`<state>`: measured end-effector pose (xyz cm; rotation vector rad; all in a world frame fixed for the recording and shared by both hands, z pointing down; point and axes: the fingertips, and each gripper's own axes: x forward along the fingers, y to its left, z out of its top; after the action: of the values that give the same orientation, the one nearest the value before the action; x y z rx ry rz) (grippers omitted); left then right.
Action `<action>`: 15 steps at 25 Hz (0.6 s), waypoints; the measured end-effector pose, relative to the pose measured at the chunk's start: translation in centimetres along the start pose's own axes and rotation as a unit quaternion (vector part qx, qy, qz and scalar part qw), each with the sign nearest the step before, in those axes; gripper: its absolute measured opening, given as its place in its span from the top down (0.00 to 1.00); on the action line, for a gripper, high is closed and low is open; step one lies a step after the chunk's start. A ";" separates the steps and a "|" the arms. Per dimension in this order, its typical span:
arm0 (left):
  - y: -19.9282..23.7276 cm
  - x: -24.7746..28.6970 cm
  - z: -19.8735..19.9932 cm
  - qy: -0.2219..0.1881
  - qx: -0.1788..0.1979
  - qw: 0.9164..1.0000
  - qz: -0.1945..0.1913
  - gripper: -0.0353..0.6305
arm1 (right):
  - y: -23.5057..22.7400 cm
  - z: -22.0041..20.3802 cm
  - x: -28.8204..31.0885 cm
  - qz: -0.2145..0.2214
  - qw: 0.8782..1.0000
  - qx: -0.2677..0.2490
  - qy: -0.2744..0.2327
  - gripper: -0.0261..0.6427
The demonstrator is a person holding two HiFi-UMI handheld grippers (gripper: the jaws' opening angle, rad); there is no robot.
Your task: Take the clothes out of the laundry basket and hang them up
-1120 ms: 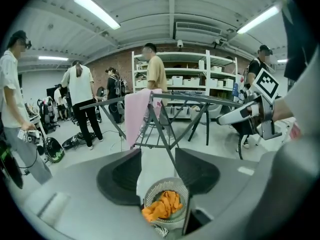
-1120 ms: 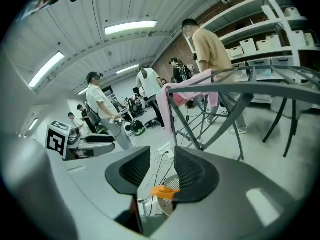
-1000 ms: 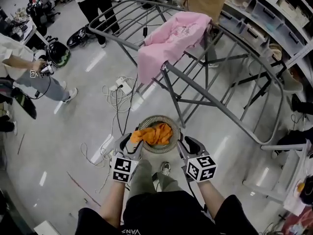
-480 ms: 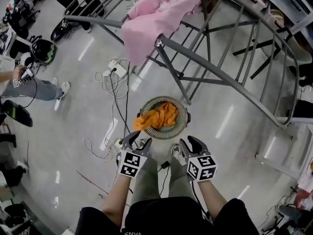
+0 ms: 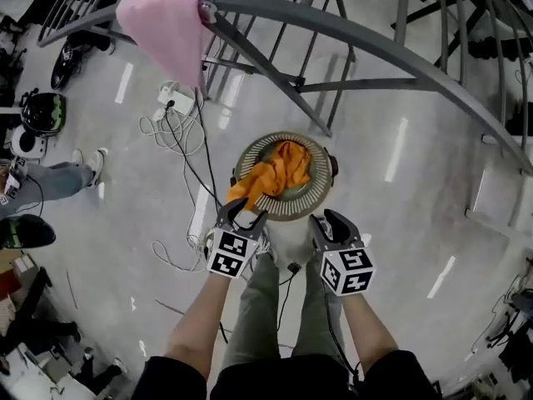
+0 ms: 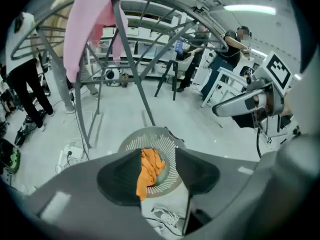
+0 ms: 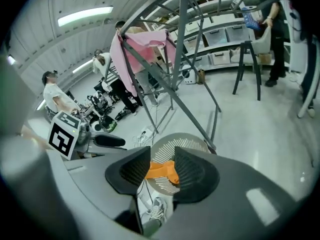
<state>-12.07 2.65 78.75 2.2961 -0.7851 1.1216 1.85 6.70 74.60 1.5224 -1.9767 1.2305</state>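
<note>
A round grey laundry basket with slotted walls is seen from above in the head view, set on a glossy pale floor. A crumpled orange garment is draped inside it and over its near-left rim. The left gripper and right gripper are held close to that near rim.

Only the gripper views show the jaws from behind. The left jaws are spread wide and the right jaws parted more narrowly. Nothing is gripped between the dark ribbed pads, and the orange cloth is framed beyond them. Standing people and shelving with bins are also shown only there.

A pink garment is hung over a grey tubular drying rack, one leg of which is planted just behind the basket. A white power strip with cables lies to the left, and bare floor is left to the right.
</note>
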 end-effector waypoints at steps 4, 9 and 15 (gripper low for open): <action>0.6 4.7 -3.9 0.057 0.044 0.997 -0.022 0.67 | -1.5 -3.5 2.8 -0.013 1.000 0.019 0.007 0.75; 1.0 9.6 -8.4 0.134 0.114 0.983 -0.051 0.66 | -2.9 -8.4 4.6 -0.026 0.998 0.051 0.014 0.75; 2.2 14.6 -12.1 0.201 0.173 0.962 -0.073 0.65 | -4.1 -12.6 6.0 -0.030 0.996 0.086 0.014 0.75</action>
<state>-12.82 4.38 97.80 2.2281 -0.2745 1.6868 0.67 13.03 87.65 1.6238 -1.8330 1.4203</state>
